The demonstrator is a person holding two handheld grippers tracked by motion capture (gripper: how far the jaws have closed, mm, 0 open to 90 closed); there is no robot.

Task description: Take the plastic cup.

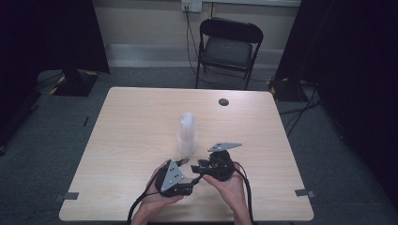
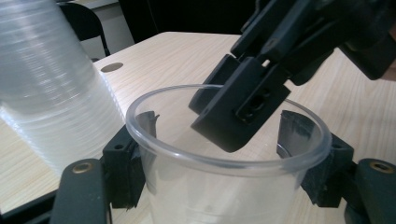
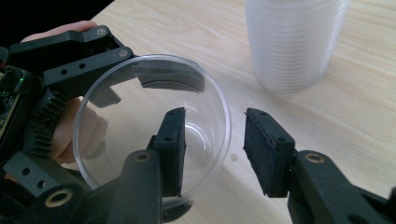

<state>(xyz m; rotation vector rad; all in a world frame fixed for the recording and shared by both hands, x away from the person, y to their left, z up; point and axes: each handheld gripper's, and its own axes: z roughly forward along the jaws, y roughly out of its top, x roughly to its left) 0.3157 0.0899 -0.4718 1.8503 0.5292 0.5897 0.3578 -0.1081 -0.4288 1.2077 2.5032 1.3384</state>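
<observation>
left gripper (image 2: 224, 154) clamped on the cup (image 2: 224, 186); right gripper (image 3: 212, 151) jaws apart (straddling its rim, not pinching); stack (image 3: 294, 42) nearby

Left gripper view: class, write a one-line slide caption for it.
Left gripper clamps a clear plastic cup while the right gripper straddles its rim, beside a stack of cups.

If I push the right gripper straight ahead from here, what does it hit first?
Probably the rim of the clear cup, which sits between the open jaws of the right gripper; the left gripper holds it.
</observation>
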